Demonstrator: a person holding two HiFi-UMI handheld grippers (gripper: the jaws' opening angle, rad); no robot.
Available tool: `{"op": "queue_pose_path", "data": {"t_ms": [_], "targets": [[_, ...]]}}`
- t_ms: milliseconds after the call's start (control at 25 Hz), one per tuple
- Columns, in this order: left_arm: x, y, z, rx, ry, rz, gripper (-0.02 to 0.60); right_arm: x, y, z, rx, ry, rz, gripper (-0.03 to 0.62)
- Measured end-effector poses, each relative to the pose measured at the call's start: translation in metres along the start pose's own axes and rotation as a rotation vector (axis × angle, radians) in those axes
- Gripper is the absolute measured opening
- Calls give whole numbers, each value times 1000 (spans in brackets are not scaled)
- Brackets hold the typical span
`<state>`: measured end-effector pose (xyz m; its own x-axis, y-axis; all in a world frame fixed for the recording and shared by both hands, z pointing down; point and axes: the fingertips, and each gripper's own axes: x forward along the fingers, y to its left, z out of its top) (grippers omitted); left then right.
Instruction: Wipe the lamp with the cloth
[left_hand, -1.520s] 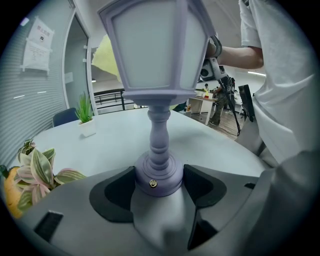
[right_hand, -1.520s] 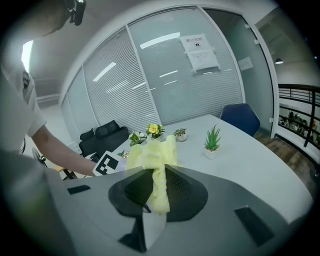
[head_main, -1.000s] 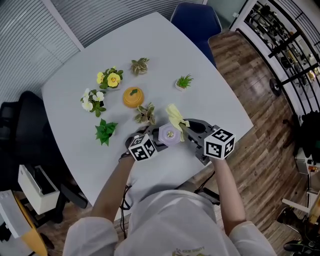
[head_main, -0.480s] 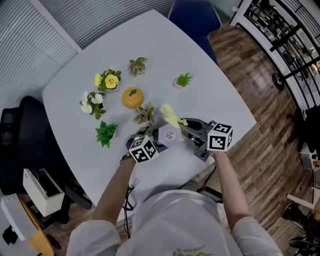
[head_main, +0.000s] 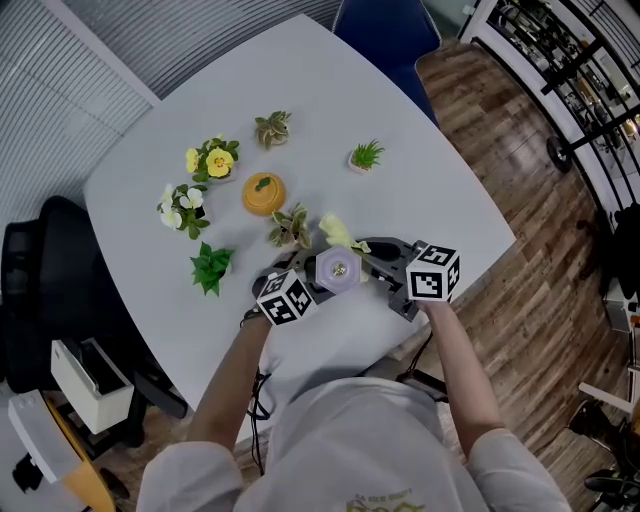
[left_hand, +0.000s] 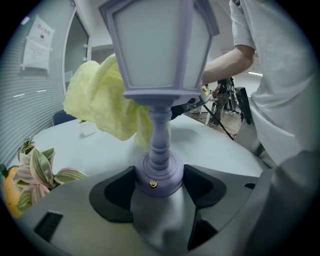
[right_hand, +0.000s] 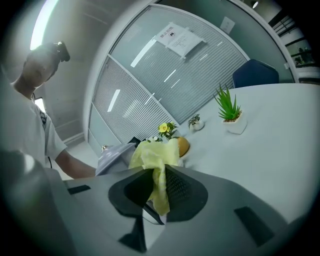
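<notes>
A lilac lantern-shaped lamp (head_main: 338, 269) is held up over the table's near edge. My left gripper (left_hand: 159, 181) is shut on the lamp's round base (left_hand: 159, 176), with the stem and shade (left_hand: 156, 47) rising straight ahead. My right gripper (right_hand: 156, 189) is shut on a pale yellow cloth (right_hand: 156, 161), which bunches out past the jaws. In the left gripper view the cloth (left_hand: 102, 100) presses against the far left side of the shade. From the head view the cloth (head_main: 337, 232) lies just beyond the lamp, and the right gripper (head_main: 378, 262) comes in from the lamp's right.
On the white table (head_main: 420, 160) stand small potted plants: a spiky green one (head_main: 366, 157), yellow flowers (head_main: 213, 160), white flowers (head_main: 180, 207), a leafy green one (head_main: 211, 265) and a variegated one (head_main: 289, 228). An orange pot (head_main: 264, 193) sits mid-table. A blue chair (head_main: 385, 22) is at the far edge.
The cloth has slid down and in closer against the lamp's far side. The right gripper has shifted slightly left toward the lamp. The left gripper holds the lamp in the same place.
</notes>
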<state>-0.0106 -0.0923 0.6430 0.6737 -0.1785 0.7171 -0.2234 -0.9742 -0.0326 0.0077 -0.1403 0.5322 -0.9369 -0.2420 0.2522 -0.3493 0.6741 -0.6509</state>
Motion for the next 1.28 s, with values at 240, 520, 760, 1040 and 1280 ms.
{"op": "queue_pose_path", "data": {"t_ms": [240, 520, 760, 1040, 1280], "targets": [[0, 0, 0, -3, 4, -2, 313, -1, 0, 0, -6, 1, -4, 63], [0, 0, -1, -4, 6, -2, 313, -13, 12, 6, -7, -49, 4, 63], [1, 0, -1, -13, 12, -3, 313, -18, 15, 2, 18, -80, -17, 63], [1, 0, -2, -21, 19, -2, 313, -16, 7, -10, 23, -53, -108, 63], [1, 0, -1, -35, 26, -2, 313, -28, 22, -4, 32, -96, -85, 63]]}}
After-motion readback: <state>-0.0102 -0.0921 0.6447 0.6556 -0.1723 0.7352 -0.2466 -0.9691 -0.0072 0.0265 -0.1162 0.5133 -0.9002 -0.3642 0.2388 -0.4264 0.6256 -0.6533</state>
